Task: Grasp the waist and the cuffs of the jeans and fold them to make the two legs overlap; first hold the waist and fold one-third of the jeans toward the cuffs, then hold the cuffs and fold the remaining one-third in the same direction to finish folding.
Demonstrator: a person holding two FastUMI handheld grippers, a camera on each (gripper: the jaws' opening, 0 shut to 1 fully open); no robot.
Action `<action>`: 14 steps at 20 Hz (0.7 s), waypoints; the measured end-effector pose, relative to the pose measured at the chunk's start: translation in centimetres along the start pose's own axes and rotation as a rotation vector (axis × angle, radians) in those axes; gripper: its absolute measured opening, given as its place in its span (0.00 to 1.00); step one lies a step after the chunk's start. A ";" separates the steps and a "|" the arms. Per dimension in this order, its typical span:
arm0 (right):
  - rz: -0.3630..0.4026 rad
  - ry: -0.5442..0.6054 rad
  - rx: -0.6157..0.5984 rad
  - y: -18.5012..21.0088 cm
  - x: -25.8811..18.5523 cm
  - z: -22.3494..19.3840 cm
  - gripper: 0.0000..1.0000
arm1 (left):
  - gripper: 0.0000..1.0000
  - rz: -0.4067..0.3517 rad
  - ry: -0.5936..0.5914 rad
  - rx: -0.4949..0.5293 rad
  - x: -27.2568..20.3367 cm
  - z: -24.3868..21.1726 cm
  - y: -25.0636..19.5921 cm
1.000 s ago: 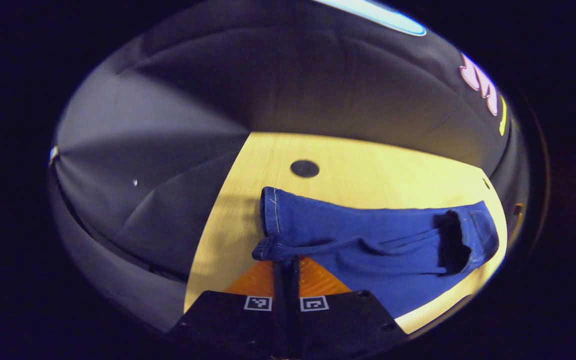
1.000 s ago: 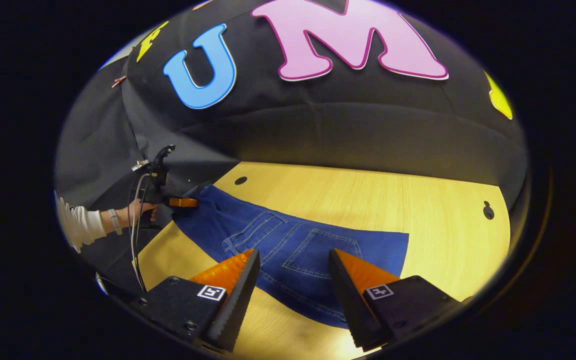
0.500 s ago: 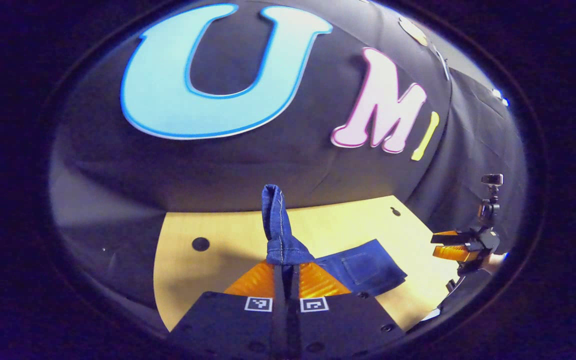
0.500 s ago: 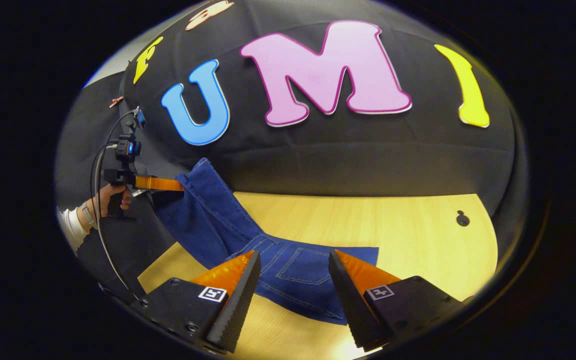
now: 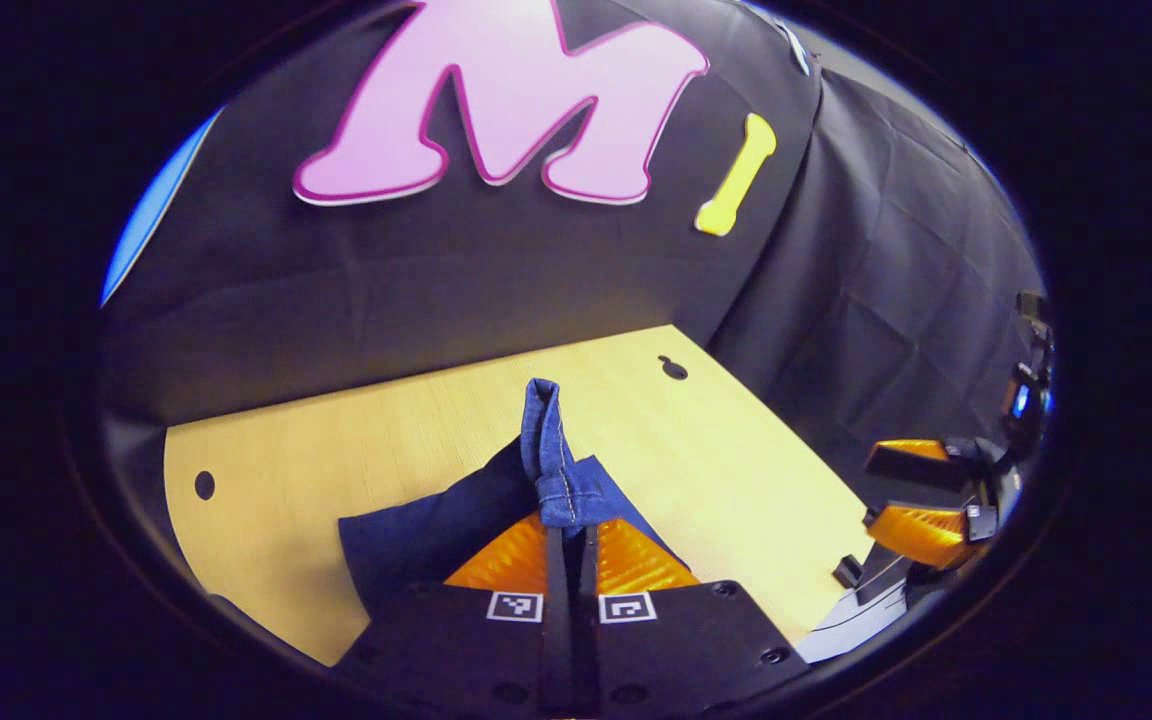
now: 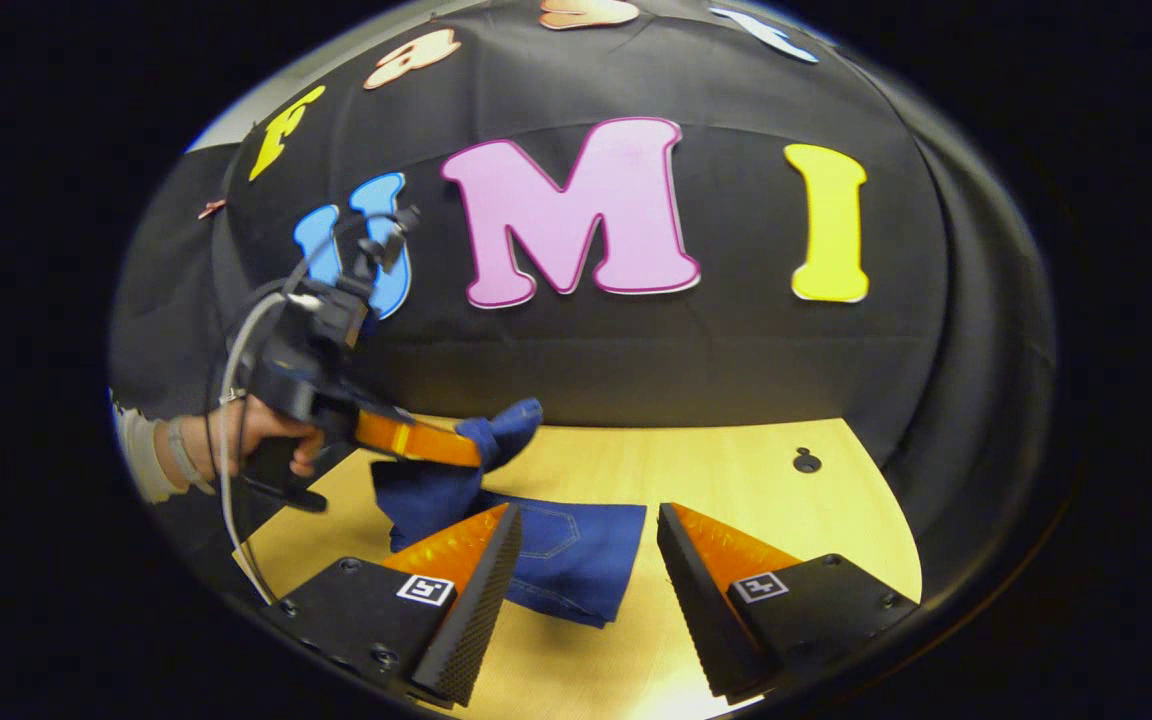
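The bench [image 6: 736, 480] carries one pair of jeans [image 6: 576, 555], lying low and partly folded just ahead of the right tongs [image 6: 584, 560]. In the right gripper view the flat part, with a back pocket showing, sits between and just beyond those open fingers, which touch no cloth. From that flat part the denim rises up and to the left of the right tongs, to where the left tongs [image 6: 476, 452] hold a bunched end above the bench.

In the left gripper view the left tongs [image 5: 568, 520] are closed on the cuffs [image 5: 551, 450]: both orange fingers press a stitched hem that stands up straight ahead of them, with the rest of the cloth hanging down and to their left onto the bench. The right tongs [image 5: 911, 490] show far off to the right of that view, spread apart and empty.

The move to come, as I judge it, is to carry the cuffs on over the flat part and lay them down. What it turns on: the flat part lies below and forward of the held end, and the jeans' long axis runs from the left tongs toward the right tongs. The left hand [image 6: 256, 435] is the nearer one, since it already has the cloth.

Count: one bench, one pair of jeans, two tongs, one hand seen.
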State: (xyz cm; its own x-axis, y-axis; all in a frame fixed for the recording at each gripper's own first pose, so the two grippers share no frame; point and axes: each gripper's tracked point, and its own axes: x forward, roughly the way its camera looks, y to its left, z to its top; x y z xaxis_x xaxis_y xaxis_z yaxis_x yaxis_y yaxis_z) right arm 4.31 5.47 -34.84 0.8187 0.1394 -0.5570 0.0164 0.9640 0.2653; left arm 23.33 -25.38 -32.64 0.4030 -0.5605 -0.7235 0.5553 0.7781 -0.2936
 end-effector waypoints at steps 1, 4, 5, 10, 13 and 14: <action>-0.015 0.001 0.017 -0.8 -0.5 -0.4 0.85 | 0.06 0.024 0.036 -0.003 1.8 -0.9 -0.5; -0.057 0.018 0.033 -3.4 -1.4 -1.9 0.85 | 0.06 0.115 0.143 0.030 6.5 -3.9 -1.3; -0.067 0.024 0.033 -4.0 -1.4 -2.3 0.85 | 0.06 0.140 0.173 0.049 7.9 -5.0 -1.5; -0.054 0.051 0.053 -6.1 -0.4 -3.1 0.85 | 0.12 0.222 0.251 0.073 11.5 -8.5 -2.6; -0.049 0.070 0.063 -7.4 0.4 -3.4 0.85 | 0.27 0.130 0.249 -0.034 12.4 -8.9 -5.8; -0.046 0.070 0.063 -7.7 0.4 -3.3 0.85 | 0.63 0.103 0.232 -0.072 12.6 -8.5 -7.1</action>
State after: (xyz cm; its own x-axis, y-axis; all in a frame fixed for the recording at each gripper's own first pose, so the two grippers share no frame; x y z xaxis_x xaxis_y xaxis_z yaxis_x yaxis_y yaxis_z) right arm 2.66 -1.18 -39.70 0.7740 0.1128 -0.6231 0.0911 0.9539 0.2858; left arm 18.27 -35.58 -44.94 0.2728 -0.4041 -0.8731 0.4632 0.8506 -0.2489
